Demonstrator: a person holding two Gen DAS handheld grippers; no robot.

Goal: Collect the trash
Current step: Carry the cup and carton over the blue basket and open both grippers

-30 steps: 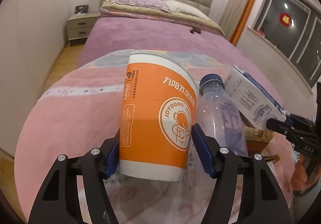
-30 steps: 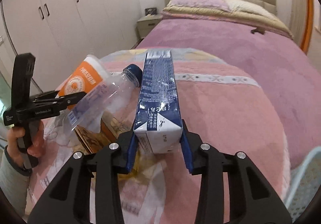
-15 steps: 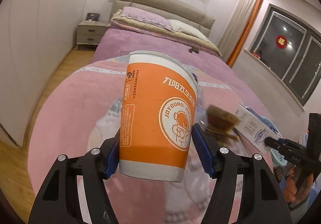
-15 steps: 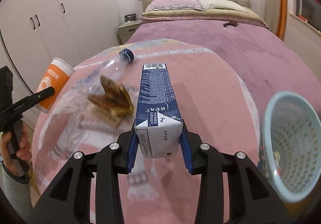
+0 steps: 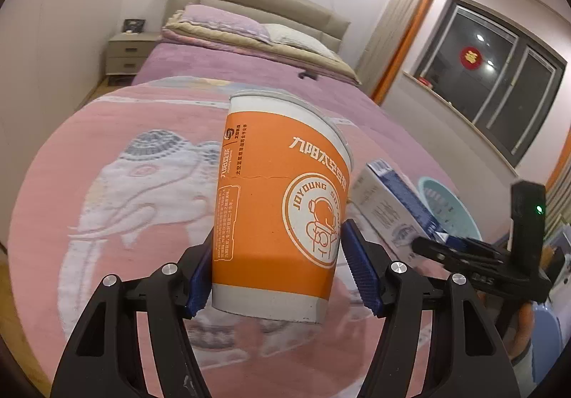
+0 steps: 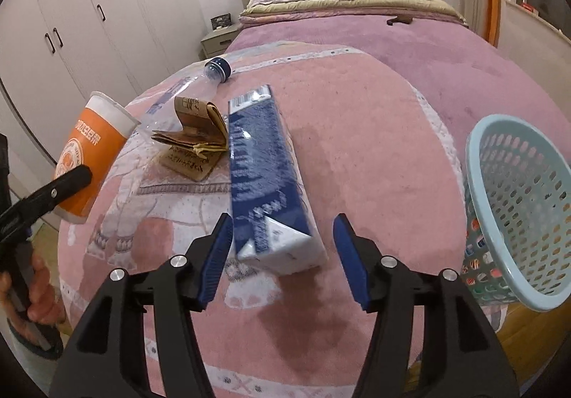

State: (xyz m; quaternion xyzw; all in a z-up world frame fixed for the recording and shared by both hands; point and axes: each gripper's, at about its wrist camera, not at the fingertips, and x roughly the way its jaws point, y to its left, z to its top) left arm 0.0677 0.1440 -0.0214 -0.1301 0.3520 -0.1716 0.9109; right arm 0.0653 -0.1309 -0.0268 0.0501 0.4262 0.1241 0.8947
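Observation:
An orange and white paper cup (image 5: 282, 205) is clamped upright between the blue pads of my left gripper (image 5: 282, 269), above the pink blanket. My right gripper (image 6: 282, 255) is opening its jaws. A blue and white carton (image 6: 264, 177) lies blurred and tilted between them, and the right pad stands clear of it. The carton (image 5: 389, 205) also shows in the left wrist view, beside the right gripper (image 5: 464, 251). A light blue mesh basket (image 6: 517, 212) stands off the bed's right edge. The held cup (image 6: 92, 152) shows at the left of the right wrist view.
A clear plastic bottle (image 6: 185, 91) with a blue cap and a folded brown paper bag (image 6: 194, 134) lie on the blanket behind the carton. A hand (image 6: 39, 276) grips the left tool. White wardrobes line the left wall; pillows and a nightstand are far back.
My right gripper's jaws have spread and the carton has come loose and tipped to the right. It swung right until the basket came close. My left gripper carried the cup away from the bottle.

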